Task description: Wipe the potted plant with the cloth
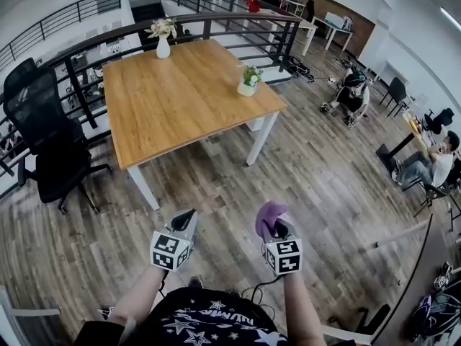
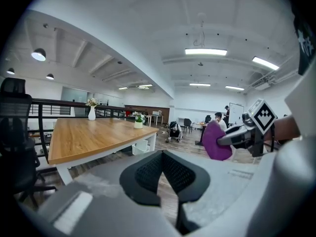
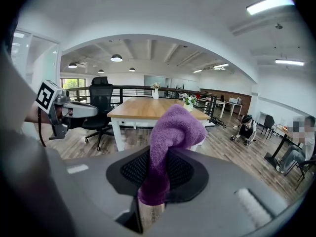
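A small potted plant [image 1: 249, 80] in a white pot stands near the right edge of the wooden table [image 1: 173, 99]; it shows too in the left gripper view [image 2: 138, 120] and the right gripper view [image 3: 188, 101]. My right gripper [image 1: 272, 225] is shut on a purple cloth [image 1: 268, 215], which bulges out above its pads [image 3: 170, 132]. My left gripper [image 1: 184, 220] is shut with nothing in it. Both grippers hang over the wooden floor, well short of the table. From the left gripper view the cloth [image 2: 215, 141] shows at the right.
A white vase of flowers [image 1: 163, 38] stands at the table's far edge. A black office chair [image 1: 50, 139] sits left of the table, by a dark railing [image 1: 65, 52]. People sit at the right [image 1: 426, 166], and a bag [image 1: 351, 92] lies on the floor.
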`<state>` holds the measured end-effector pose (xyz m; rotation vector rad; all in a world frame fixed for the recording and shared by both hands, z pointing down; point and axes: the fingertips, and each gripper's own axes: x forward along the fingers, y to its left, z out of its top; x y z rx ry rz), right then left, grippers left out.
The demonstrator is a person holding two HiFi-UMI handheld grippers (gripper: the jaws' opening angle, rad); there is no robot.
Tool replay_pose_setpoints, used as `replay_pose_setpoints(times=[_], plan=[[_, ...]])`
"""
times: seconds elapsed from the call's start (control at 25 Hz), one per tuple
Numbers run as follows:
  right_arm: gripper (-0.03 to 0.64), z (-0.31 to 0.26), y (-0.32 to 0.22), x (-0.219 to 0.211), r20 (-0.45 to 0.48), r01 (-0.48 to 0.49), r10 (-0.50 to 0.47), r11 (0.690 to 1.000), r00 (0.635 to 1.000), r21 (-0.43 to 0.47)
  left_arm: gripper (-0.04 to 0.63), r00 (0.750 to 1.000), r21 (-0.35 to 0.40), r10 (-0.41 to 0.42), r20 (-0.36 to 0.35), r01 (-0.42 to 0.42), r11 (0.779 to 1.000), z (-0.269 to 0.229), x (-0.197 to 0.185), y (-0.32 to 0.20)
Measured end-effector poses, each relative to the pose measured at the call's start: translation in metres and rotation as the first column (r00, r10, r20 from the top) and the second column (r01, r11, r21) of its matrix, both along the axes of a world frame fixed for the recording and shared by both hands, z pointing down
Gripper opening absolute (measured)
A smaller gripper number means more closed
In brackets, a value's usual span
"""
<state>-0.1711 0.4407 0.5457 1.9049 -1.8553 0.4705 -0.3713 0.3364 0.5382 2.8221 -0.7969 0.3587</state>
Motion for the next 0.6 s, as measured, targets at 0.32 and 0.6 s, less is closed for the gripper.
replay_pose_setpoints(times=[0.32,0.6], plan=[[0.084,0.008,-0.012,-0.026,0.035,-0.039,0.039,0.999,0.999,0.002,0.002,1.0,-0.033,0.013,0.005,-0.012,0.999,0.01,-0.03,-0.022],[0.086,0.027,-0.01,-0.025,0.041,-0.089,0.09,0.995,0.995,-0.043,0.002,1.0,-0.084,0.005,0.012,-0.004,0.996,0.026,-0.036,-0.044]])
